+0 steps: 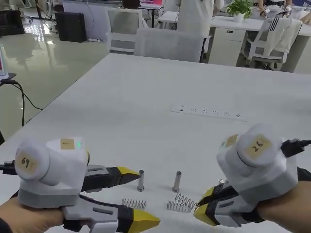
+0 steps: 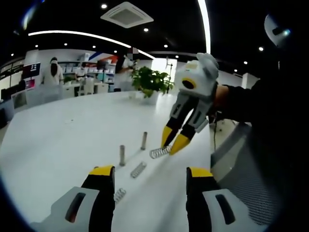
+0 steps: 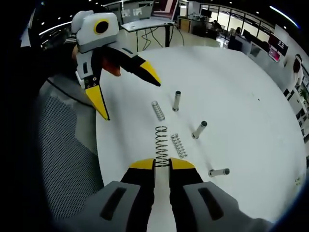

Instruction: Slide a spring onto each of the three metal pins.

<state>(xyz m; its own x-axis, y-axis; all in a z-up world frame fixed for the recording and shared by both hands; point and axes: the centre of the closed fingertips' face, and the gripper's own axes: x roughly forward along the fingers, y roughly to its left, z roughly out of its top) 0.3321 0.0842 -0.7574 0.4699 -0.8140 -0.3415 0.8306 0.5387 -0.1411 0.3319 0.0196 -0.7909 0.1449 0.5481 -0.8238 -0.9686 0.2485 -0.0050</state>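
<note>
Spring [image 3: 161, 140] on the white surface [image 3: 241, 87] is gripped at one end by the right claw [image 3: 161, 164]; left claw [image 2: 149, 171] gapes, released.

The white counter [image 1: 146, 87] carries three metal pins standing upright in a row near its front edge: the first pin [image 1: 141, 180], the second pin [image 1: 177, 181] and the third pin [image 3: 218, 172]. Before them lie a small spring [image 1: 133, 203] and a second spring [image 3: 178, 145], with a wide spring [image 3: 161, 145] just beside the latter. Farther back a socket strip [image 1: 209, 112] sits flush in the surface.
</note>
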